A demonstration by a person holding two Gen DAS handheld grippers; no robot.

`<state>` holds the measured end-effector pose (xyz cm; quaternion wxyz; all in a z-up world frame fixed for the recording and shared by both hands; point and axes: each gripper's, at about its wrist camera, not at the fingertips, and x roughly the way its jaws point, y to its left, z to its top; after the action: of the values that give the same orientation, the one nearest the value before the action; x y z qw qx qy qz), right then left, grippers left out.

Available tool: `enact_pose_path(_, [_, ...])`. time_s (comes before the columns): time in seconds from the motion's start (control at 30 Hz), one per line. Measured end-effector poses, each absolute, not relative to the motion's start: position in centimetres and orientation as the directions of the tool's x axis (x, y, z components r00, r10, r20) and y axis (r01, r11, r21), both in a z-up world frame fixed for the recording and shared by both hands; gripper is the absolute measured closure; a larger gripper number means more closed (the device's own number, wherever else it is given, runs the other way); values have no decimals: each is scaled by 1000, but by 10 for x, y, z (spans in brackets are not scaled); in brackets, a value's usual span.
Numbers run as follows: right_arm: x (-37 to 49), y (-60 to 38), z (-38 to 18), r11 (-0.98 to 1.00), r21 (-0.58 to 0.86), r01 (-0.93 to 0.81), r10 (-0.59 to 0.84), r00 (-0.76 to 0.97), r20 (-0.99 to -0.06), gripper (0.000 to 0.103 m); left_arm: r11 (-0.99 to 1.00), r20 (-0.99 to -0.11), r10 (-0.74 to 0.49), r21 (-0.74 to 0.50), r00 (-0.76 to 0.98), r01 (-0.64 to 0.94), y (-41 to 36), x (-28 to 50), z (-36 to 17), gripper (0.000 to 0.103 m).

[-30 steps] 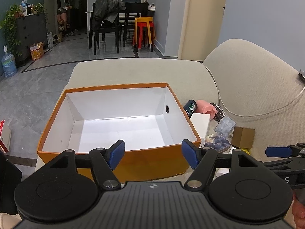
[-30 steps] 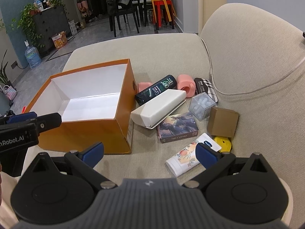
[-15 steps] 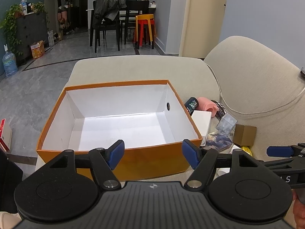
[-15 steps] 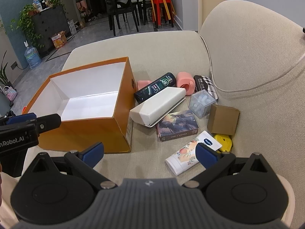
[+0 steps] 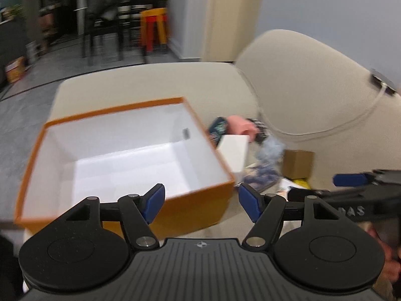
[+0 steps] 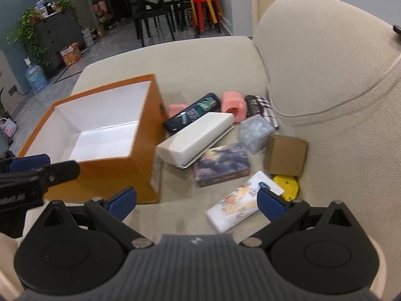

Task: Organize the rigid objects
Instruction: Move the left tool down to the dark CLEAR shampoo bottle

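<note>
An orange box (image 5: pixel 115 110) with a white inside stands open and empty on the beige sofa seat. My left gripper (image 5: pixel 201 203) hovers open over its near wall with nothing between the fingers. Right of the box (image 6: pixel 120 173) lies a pile: a long white case (image 6: pixel 198 136), a dark bottle (image 6: pixel 193 113), a pink cylinder (image 6: pixel 234 105), a clear cube (image 6: pixel 255 133), a brown carton (image 6: pixel 285 154), a dark picture box (image 6: pixel 221 164), a floral tube (image 6: pixel 240 204) and a yellow piece (image 6: pixel 287 185). My right gripper (image 6: pixel 196 200) is open above the seat, its right finger beside the tube.
The sofa backrest (image 6: pixel 325 75) rises at the right with a white cable (image 6: pixel 325 107) draped across it. A plaid pouch (image 6: pixel 263 107) lies behind the cube. Beyond the seat's far edge are grey floor, dark chairs (image 6: pixel 155 12) and stacked stools (image 6: pixel 205 7).
The left wrist view has swung right and is blurred; the orange box sits further left and tilted in it. The right wrist view is almost unchanged. Both grippers stay open.
</note>
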<state>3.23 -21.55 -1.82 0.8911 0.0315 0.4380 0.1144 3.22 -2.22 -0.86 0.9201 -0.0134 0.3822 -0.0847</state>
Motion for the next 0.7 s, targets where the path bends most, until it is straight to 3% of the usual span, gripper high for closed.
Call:
enact_pose_path(0.1, [49, -234, -23, 979, 163, -119, 201, 598, -775, 5, 962, -702, -237, -76, 672, 261, -39, 56, -1, 26])
enact_pose_path(0.23, [75, -257, -34, 978, 209, -18, 180, 584, -792, 19, 913, -741, -263, 16, 618, 408, -73, 98, -1, 30])
enact_pose_path(0.53, [124, -282, -80, 925, 354, 141, 240, 506, -828, 42, 835, -896, -174, 85, 408, 544, -133, 187, -59, 33])
enact_pose_path(0.7, [137, -292, -105, 894, 410, 178, 282, 489, -826, 45, 818, -935, -101, 116, 340, 563, -144, 212, -80, 34])
